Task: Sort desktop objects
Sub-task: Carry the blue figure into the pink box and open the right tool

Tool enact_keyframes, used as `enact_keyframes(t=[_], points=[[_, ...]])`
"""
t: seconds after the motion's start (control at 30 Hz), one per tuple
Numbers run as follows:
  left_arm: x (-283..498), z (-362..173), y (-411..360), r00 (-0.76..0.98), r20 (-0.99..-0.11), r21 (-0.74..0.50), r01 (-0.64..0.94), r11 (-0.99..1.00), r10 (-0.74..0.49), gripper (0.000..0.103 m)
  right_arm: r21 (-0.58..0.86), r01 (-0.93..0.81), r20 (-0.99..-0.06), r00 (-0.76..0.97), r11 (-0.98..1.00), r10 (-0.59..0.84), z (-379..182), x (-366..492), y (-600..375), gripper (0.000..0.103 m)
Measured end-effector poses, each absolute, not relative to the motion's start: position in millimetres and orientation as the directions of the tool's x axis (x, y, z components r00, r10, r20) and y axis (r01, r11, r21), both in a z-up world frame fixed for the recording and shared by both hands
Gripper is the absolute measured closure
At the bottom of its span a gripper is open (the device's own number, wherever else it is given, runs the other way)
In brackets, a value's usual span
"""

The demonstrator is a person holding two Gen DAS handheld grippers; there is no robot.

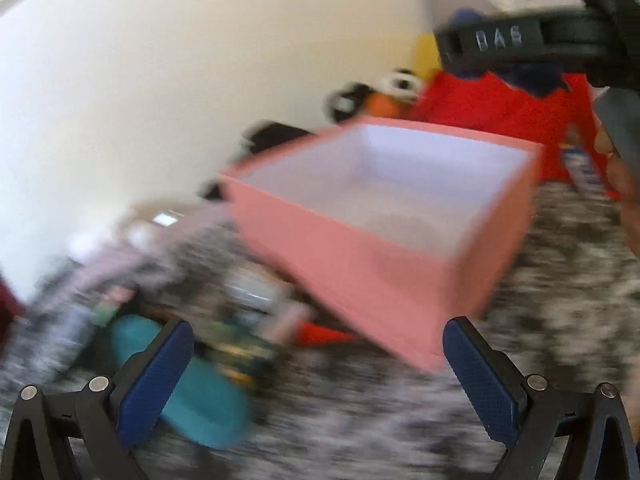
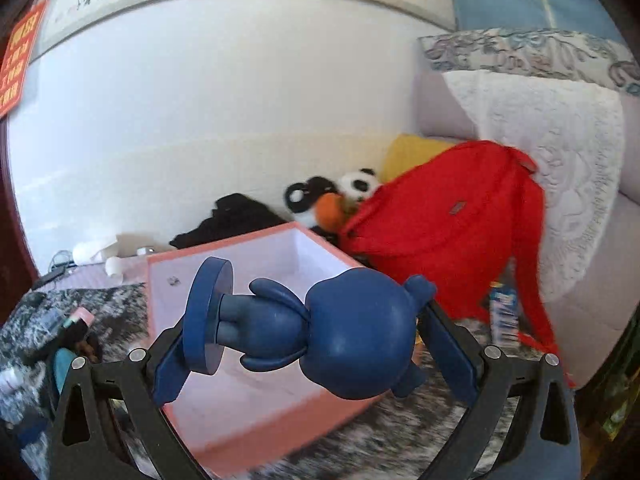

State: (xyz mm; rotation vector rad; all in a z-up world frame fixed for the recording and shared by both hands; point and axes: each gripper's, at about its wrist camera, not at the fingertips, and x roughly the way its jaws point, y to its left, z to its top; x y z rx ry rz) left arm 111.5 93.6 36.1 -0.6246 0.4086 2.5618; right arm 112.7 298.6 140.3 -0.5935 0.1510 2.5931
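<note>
Clamping the blue figurine sideways above the open pink box, the right claw risks losing it onto the counter should its rounded head slip, while the left claw hangs apart, empty.

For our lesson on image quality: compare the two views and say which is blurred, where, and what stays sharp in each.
Left wrist view: motion blur smears the pink box and the clutter on the patterned cloth, while the open left gripper itself stays crisp. Right wrist view: mostly sharp, with the blue figurine held in the right gripper clear, fisheye bending at the edges, and slight smear low on the cloth.
</note>
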Motion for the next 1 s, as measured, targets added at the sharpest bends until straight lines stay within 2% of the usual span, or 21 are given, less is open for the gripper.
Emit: enact_keyframes(t=[0.07, 0.13, 0.2, 0.33, 0.5, 0.7, 0.9, 1.0], points=[[98.0, 32.9, 72.8, -0.797, -0.493, 0.108, -0.453, -0.885, 0.348, 0.0, -0.005, -0.452, -0.462, -0.79, -0.892, 0.403, 121.9, 90.5, 296.5, 0.0], [80.9, 25.4, 54.2, -0.778, -0.534, 0.027, -0.406, -0.913, 0.33, 0.0, -0.066, -0.437, -0.493, -0.767, -0.897, 0.41, 102.8, 69.5, 288.8, 0.001], [69.4, 18.9, 40.6, -0.78, -0.553, 0.013, -0.362, -0.932, 0.295, 0.0, -0.142, -0.422, -0.515, -0.741, -0.895, 0.431, 87.5, 52.1, 276.9, 0.0], [56.7, 10.3, 20.1, -0.791, -0.562, 0.012, -0.301, -0.954, 0.242, 0.0, -0.342, -0.42, -0.443, -0.717, -0.841, 0.538, 69.4, 32.2, 243.7, 0.0], [52.5, 5.2, 5.1, -0.802, -0.561, 0.012, -0.257, -0.966, 0.206, 0.0, -0.362, -0.39, -0.424, -0.74, -0.846, 0.523, 59.6, 24.1, 227.8, 0.0], [45.2, 1.7, -18.4, -0.807, -0.568, 0.008, -0.201, -0.98, 0.161, 0.0, -0.251, -0.389, -0.401, -0.792, -0.886, 0.461, 82.4, 34.9, 206.0, 0.0], [39.8, -3.6, -64.1, -0.814, -0.574, -0.015, -0.095, -0.995, 0.086, 0.0, -0.03, -0.253, -0.359, -0.9, -0.967, 0.246, 107.2, 58.9, 171.4, 0.0], [37.7, -7.1, -89.0, -0.813, -0.58, -0.028, -0.04, -0.999, 0.049, 0.0, 0.053, -0.15, -0.39, -0.913, -0.987, 0.117, 101.5, 52.4, 156.0, 0.0]])
